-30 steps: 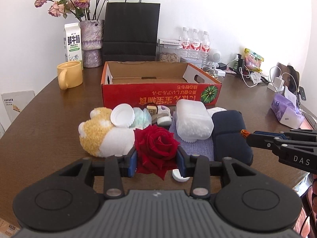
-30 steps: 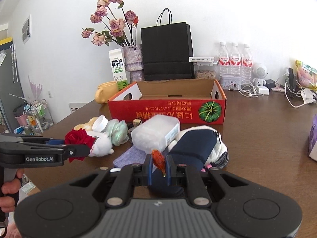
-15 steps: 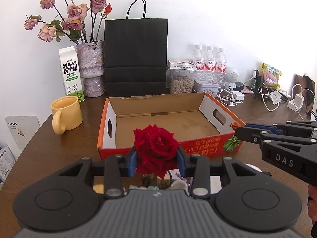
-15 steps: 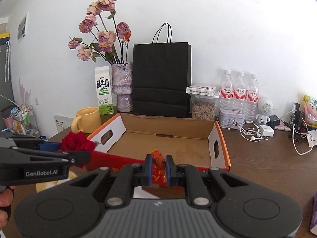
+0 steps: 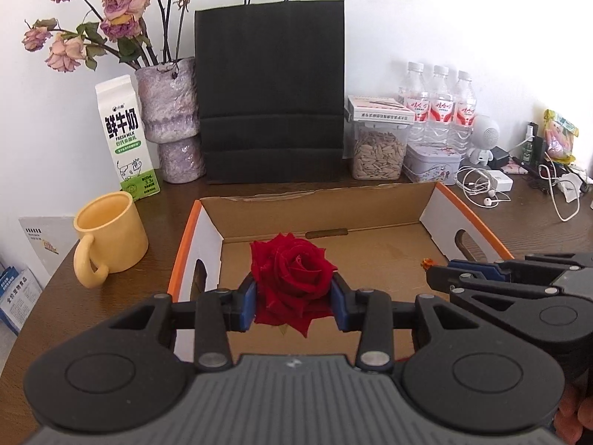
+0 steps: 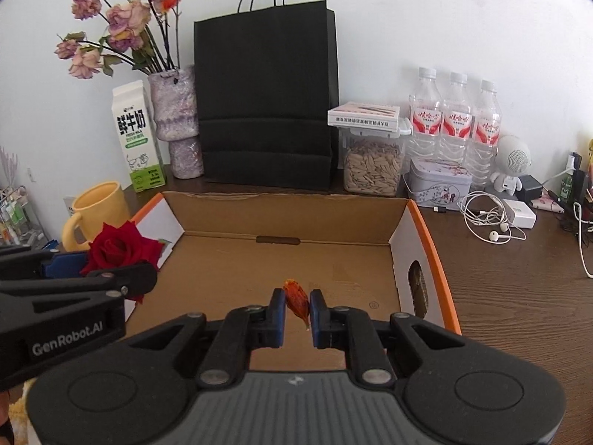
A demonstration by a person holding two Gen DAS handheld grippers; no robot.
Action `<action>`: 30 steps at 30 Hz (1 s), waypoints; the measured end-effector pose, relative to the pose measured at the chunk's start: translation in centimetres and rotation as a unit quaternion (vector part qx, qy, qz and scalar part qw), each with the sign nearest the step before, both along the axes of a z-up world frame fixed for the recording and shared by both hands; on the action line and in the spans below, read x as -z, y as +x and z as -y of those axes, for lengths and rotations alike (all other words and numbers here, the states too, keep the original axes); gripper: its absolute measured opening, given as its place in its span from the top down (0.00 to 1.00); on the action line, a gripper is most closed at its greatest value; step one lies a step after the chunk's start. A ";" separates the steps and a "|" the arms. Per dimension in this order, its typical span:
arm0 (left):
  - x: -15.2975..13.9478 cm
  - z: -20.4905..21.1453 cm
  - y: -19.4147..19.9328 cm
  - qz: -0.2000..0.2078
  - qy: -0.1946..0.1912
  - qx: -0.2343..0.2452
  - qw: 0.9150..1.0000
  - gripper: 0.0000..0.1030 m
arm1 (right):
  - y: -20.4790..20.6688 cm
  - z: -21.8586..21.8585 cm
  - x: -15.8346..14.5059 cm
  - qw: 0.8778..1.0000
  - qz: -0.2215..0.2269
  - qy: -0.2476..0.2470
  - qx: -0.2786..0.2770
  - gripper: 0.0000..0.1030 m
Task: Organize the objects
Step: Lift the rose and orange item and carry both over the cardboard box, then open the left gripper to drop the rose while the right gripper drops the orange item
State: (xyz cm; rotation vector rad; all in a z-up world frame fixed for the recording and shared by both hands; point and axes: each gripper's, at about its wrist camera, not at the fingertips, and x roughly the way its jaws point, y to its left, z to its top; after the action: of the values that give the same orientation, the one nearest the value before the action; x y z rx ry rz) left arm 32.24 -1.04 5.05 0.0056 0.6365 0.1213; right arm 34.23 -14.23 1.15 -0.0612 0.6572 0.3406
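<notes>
My left gripper (image 5: 292, 302) is shut on a red rose (image 5: 292, 282) and holds it over the near left part of an open cardboard box (image 5: 370, 256) with orange rims. The rose also shows in the right wrist view (image 6: 120, 248). My right gripper (image 6: 297, 309) is shut on a small orange bud (image 6: 296, 298) and holds it above the bare floor of the box (image 6: 281, 259). In the left wrist view the right gripper (image 5: 431, 280) comes in from the right, the bud (image 5: 427, 262) at its tip.
Behind the box stand a black paper bag (image 5: 270, 89), a vase of dried roses (image 5: 166, 111), a milk carton (image 5: 126, 137), a seed jar (image 5: 378, 148), three water bottles (image 5: 441, 107) and a tin (image 5: 433, 163). A yellow mug (image 5: 107, 237) sits left. Cables (image 6: 489, 218) lie right.
Both grippers rose from the pile of objects in front of the box and moved forward over the open box, each still holding its flower.
</notes>
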 end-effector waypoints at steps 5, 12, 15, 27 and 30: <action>0.9 -0.7 2.2 -0.021 -0.016 -0.014 1.000 0.61 | 2.0 -0.2 1.7 1.000 -0.025 -0.009 0.014 0.88; 2.1 -0.9 3.2 -0.033 -0.018 -0.012 0.999 0.55 | 2.6 -0.3 2.8 0.999 -0.036 -0.013 0.003 0.86; 2.1 -1.2 3.1 -0.028 -0.027 -0.012 0.999 0.24 | 2.6 -0.4 2.9 0.999 -0.034 -0.022 0.005 0.58; 1.3 -1.7 1.6 -0.003 -0.034 -0.023 0.999 0.00 | 1.0 0.3 2.0 1.000 -0.009 -0.020 0.015 0.03; 0.7 -1.7 0.0 0.016 -0.034 -0.017 0.999 0.00 | -1.1 0.6 1.0 0.999 0.026 -0.029 0.005 0.01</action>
State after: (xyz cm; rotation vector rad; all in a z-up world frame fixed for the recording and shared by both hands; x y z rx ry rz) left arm 32.22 0.63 4.33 -0.0722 0.6084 0.1317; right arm 33.14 -14.83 0.17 -0.1220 0.6159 0.3085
